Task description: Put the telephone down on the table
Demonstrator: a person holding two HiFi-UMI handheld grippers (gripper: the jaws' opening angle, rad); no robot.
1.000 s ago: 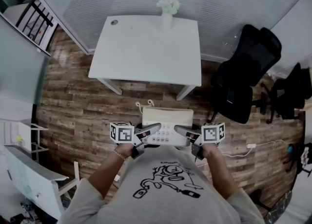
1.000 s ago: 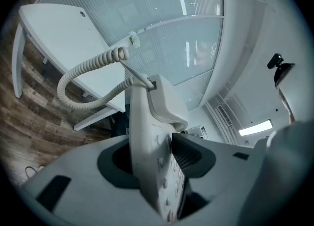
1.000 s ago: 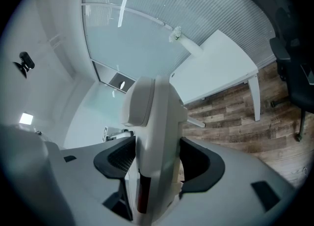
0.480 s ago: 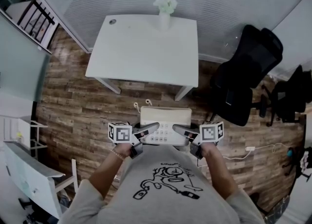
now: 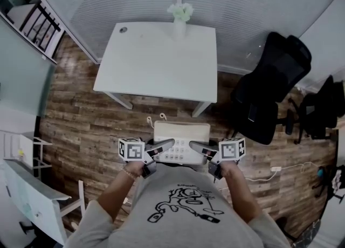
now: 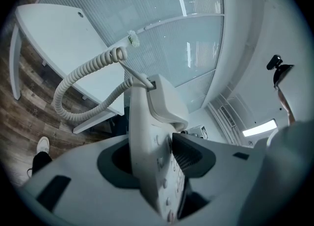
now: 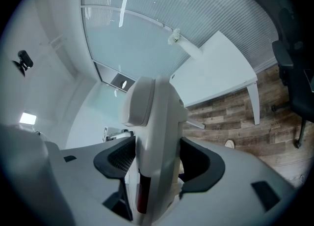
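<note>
A beige desk telephone point(image 5: 181, 142) with its handset and coiled cord point(image 6: 78, 85) hangs above the wood floor, in front of the person's chest. My left gripper point(image 5: 166, 145) is shut on the telephone's point(image 6: 152, 141) left edge and my right gripper point(image 5: 197, 147) is shut on the telephone's point(image 7: 154, 136) right edge. In both gripper views the phone body stands on edge between the ribbed pads. The white table point(image 5: 156, 61) stands further ahead, apart from the phone, and shows in the gripper views too point(image 6: 54, 43) point(image 7: 216, 75).
A white vase of flowers point(image 5: 179, 18) stands at the table's far edge. A black office chair point(image 5: 267, 93) sits to the right of the table, another dark chair point(image 5: 318, 109) further right. A white shelf unit point(image 5: 27, 187) is at the lower left. A glass wall with blinds runs behind the table.
The view has shifted slightly: table and vase sit a little lower and further left in the frame. Both grippers still clamp the telephone the same way.
</note>
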